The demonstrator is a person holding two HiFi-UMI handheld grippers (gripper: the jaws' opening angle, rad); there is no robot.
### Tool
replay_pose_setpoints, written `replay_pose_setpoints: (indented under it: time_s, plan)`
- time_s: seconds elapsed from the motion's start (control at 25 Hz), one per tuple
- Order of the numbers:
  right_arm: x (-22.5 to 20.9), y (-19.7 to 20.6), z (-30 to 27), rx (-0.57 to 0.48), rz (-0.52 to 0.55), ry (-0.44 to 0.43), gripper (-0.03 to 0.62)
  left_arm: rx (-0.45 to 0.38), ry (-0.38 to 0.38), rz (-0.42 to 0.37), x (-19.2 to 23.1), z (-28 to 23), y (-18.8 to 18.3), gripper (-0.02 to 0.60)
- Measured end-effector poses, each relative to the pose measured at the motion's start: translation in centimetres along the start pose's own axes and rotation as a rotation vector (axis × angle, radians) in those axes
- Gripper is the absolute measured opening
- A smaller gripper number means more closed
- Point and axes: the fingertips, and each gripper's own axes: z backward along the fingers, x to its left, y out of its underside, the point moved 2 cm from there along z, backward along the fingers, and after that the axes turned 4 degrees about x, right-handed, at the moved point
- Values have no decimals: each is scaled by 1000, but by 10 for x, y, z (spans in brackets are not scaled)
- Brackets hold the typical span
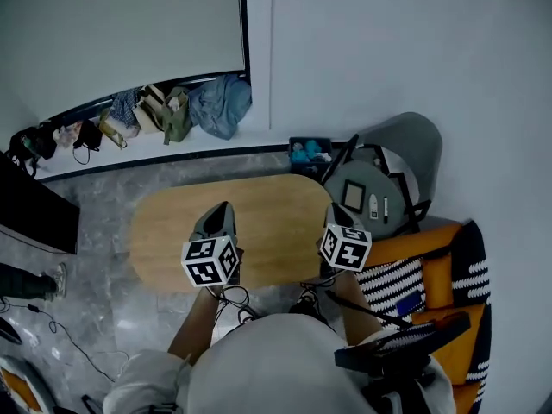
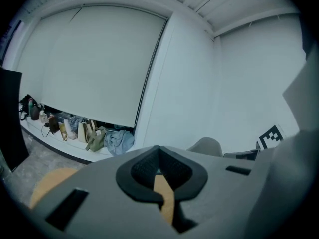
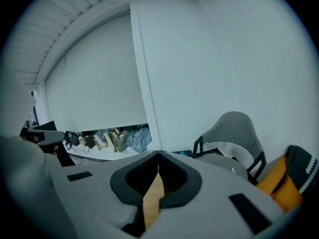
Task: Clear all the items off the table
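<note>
I see a light tan wood-grain surface (image 1: 267,218). Left tongs (image 1: 222,207) and right tongs (image 1: 335,207): grey shells, black ribbed pads (image 3: 174,180), cubes in black-and-white squares. Floor (image 1: 95,222) is grey marble with pale veins. Wall (image 1: 388,50) is plain white. Chair (image 1: 405,149) is grey with a black frame. Cushion (image 1: 435,274) is orange, throw (image 1: 392,283) black-and-white striped. I also get a faded blue bundle (image 1: 222,103), an olive bag (image 1: 177,115), and a dark box (image 1: 309,151) with teal inside.
</note>
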Motion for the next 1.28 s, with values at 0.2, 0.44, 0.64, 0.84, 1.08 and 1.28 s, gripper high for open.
replay_pose_setpoints:
  time_s: [0.2, 0.44, 0.64, 0.84, 1.08, 1.28]
  plan:
    - [43, -1, 30, -31, 7, -18, 25, -20, -2, -25, 27, 41, -9, 2]
    - [74, -18, 37, -44, 81, -73, 23, -53, -39, 31, 42, 60, -12, 2]
    - [83, -24, 42, -56, 120, -105, 23, -54, -77, 57, 46, 74, -7, 2]
    - [84, -25, 42, -56, 153, -130, 23, -48, -96, 71, 40, 75, -2, 2]
    - [81, -23, 43, -54, 140, -146, 23, -38, -102, 65, 34, 75, 1, 2]
    - [77, -18, 48, -55, 131, -143, 23, -33, -100, 62, 31, 77, 4, 2]
